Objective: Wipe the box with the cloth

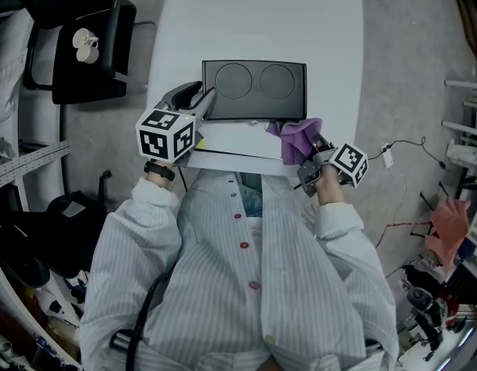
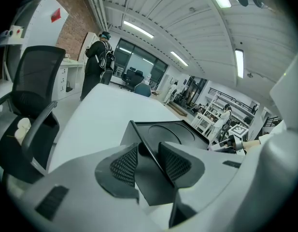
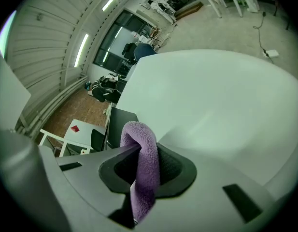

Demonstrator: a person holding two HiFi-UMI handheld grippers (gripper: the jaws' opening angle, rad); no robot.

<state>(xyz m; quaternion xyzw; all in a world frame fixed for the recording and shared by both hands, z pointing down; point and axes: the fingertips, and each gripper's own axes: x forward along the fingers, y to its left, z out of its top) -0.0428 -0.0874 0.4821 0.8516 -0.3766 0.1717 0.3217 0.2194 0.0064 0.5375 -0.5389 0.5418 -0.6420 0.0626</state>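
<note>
A black box (image 1: 253, 90) with two round recesses in its top lies on the white table (image 1: 261, 14). My left gripper (image 1: 203, 103) is at the box's near left corner. In the left gripper view the box's thin wall (image 2: 153, 156) stands between the two pads, and a gap shows on the left pad's side, so this gripper (image 2: 149, 166) is open. My right gripper (image 1: 311, 157) is at the box's near right corner, shut on a purple cloth (image 1: 298, 137). The cloth (image 3: 145, 163) loops up out of the closed jaws, with the box (image 3: 117, 124) dark behind it.
A white panel (image 1: 230, 141) lies between the box and the table's near edge. A black office chair (image 1: 83, 49) stands left of the table. A person (image 2: 98, 57) stands far off beyond the table. A cable (image 1: 400, 149) runs over the floor on the right.
</note>
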